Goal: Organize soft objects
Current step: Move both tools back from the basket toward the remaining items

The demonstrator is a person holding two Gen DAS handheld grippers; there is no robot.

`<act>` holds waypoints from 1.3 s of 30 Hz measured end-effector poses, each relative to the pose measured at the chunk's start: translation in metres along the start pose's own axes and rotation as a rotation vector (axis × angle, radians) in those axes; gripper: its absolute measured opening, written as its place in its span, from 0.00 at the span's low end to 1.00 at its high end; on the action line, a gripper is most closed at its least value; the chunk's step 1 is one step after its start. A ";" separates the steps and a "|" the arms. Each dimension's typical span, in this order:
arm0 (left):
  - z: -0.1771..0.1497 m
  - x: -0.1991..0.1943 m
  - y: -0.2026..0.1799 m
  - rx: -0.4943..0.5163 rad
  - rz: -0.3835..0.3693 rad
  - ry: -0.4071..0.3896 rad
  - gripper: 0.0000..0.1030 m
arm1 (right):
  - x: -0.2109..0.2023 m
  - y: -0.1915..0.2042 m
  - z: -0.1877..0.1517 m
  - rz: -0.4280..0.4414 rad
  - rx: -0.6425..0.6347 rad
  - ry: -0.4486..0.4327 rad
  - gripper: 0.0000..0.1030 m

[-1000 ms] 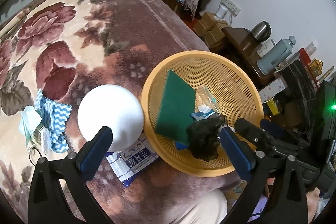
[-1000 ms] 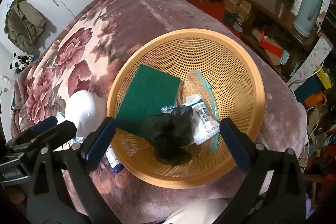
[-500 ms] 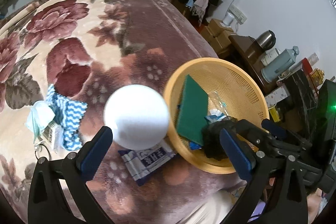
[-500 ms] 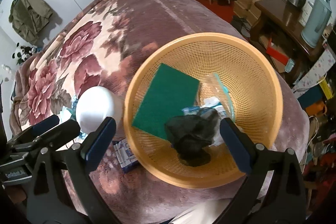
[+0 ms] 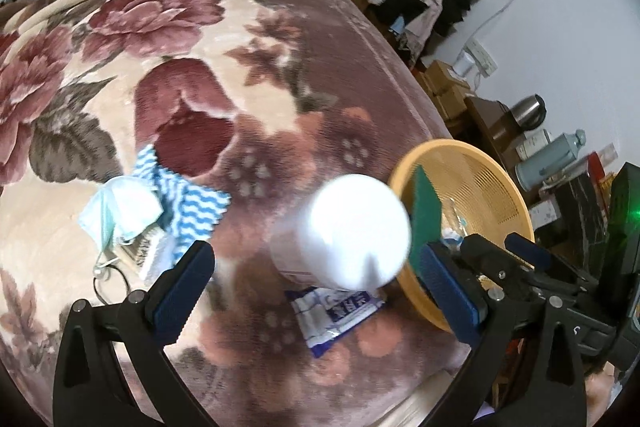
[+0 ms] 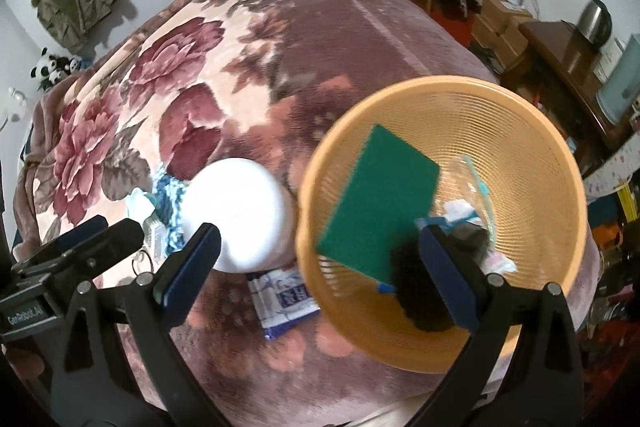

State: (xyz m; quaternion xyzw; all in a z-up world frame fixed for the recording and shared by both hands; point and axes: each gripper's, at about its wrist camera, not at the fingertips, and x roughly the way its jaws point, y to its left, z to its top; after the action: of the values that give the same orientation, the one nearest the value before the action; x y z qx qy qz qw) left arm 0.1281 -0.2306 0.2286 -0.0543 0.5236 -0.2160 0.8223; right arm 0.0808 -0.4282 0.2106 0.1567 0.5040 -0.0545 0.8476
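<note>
both grippers hang with jaws spread wide and nothing between them: the left gripper (image 5: pixel 316 283) low in its frame over the floral plush blanket (image 5: pixel 200 75), the right gripper (image 6: pixel 320 267) low in its frame at the near rim of the orange mesh basket (image 6: pixel 520 147). a smooth white foam ball (image 5: pixel 360 231), blurred, sits at centre right of the left view, just beside the basket's left rim and partly covering a flat blue-and-white tissue packet (image 5: pixel 336 315). in the basket a flat green scouring pad (image 6: pixel 380 199) leans on the left wall, long axis running from lower left to upper right; a crumpled black bag (image 6: pixel 420 283) and clear plastic wrappers (image 6: pixel 472 187) lie beside it. at middle left, a zigzag blue-and-white cloth (image 5: pixel 192 203) lies under a pale blue face mask (image 5: pixel 120 211).
</note>
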 end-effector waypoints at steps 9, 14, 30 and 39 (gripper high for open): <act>0.001 -0.010 0.062 -0.076 0.024 -0.011 0.99 | 0.017 0.053 0.009 0.013 -0.080 0.008 0.97; -0.001 -0.017 0.100 -0.135 0.042 -0.023 0.99 | 0.027 0.082 0.012 0.024 -0.127 0.015 0.97; -0.045 -0.010 0.219 -0.295 0.130 0.022 0.99 | 0.066 0.175 -0.005 0.072 -0.294 0.065 0.97; -0.096 0.015 0.281 -0.416 0.161 0.073 0.99 | 0.127 0.223 -0.042 0.045 -0.469 0.164 0.97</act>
State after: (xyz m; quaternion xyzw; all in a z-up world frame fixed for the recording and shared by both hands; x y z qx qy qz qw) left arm 0.1322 0.0291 0.0847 -0.1731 0.5891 -0.0389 0.7883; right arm 0.1627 -0.1959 0.1281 -0.0290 0.5662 0.0958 0.8181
